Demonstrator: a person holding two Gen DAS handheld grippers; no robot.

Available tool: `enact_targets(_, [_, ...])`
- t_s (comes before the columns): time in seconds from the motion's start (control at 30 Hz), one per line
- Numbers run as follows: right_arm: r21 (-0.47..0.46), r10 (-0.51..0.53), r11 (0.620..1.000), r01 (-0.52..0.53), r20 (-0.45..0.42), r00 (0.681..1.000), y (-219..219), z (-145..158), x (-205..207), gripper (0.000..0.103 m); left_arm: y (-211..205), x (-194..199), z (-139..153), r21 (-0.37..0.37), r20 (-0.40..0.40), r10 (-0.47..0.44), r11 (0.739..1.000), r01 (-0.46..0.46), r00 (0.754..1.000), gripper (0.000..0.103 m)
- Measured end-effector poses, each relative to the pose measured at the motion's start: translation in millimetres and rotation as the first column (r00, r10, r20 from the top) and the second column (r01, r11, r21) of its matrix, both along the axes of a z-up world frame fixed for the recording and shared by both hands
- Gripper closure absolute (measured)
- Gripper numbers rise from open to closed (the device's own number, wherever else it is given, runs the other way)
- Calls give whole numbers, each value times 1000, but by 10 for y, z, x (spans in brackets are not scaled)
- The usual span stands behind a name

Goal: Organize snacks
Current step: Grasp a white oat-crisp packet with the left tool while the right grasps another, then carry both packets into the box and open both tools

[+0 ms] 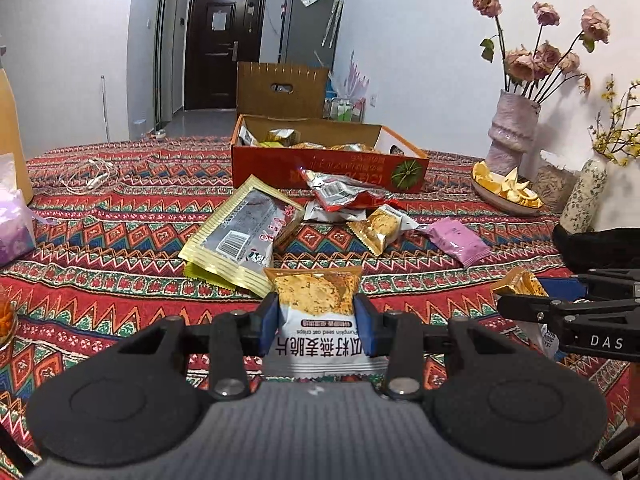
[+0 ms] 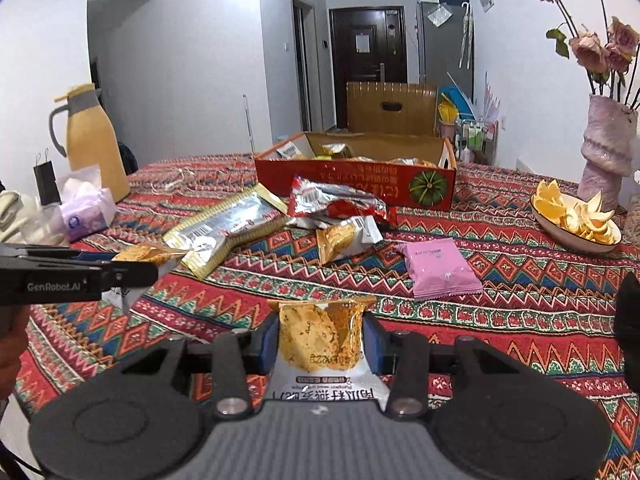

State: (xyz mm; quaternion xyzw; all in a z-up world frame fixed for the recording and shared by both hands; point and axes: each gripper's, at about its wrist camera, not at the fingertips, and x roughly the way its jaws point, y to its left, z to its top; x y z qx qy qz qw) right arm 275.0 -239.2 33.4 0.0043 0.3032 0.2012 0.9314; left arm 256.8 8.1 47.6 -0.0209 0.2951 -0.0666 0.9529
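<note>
My left gripper (image 1: 316, 316) is shut on an oat crisp packet (image 1: 316, 300), held above the patterned tablecloth. My right gripper (image 2: 320, 340) is shut on another oat crisp packet (image 2: 318, 340). The right gripper also shows at the right edge of the left wrist view (image 1: 520, 300), and the left gripper at the left edge of the right wrist view (image 2: 132, 272). An open red cardboard box (image 1: 328, 168) (image 2: 356, 184) holding several snacks stands at the far side. Loose on the cloth lie a gold-edged silver packet (image 1: 240, 232), a red-silver bag (image 1: 340, 192), a third oat crisp packet (image 1: 380, 228) and a pink packet (image 2: 440, 268).
A bowl of orange peel (image 2: 576, 220) and a vase of dried roses (image 2: 604, 148) stand at the right. A yellow thermos jug (image 2: 96, 140) and a tissue pack (image 2: 86, 208) stand at the left. White earphones (image 1: 92, 176) lie far left. A chair back (image 1: 280, 88) stands behind the box.
</note>
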Motion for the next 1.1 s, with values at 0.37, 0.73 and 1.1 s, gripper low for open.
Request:
enact_targets(0.37, [75,-11,997,9,31,999,-104,108,82,61,-3,126,149,11,32,4,1000,-4,999,63])
enact_targets(0.73, [117,-11,993,-7,150,989,-398,737,1111,61,90,1151,791,-41,149,-11,999,17,989,63])
enact_targets(1.1, [213,-1,977,-20,99,995,-357,999,2986,61,-26,2926,1045,-110,128,-43,992,58,991,63])
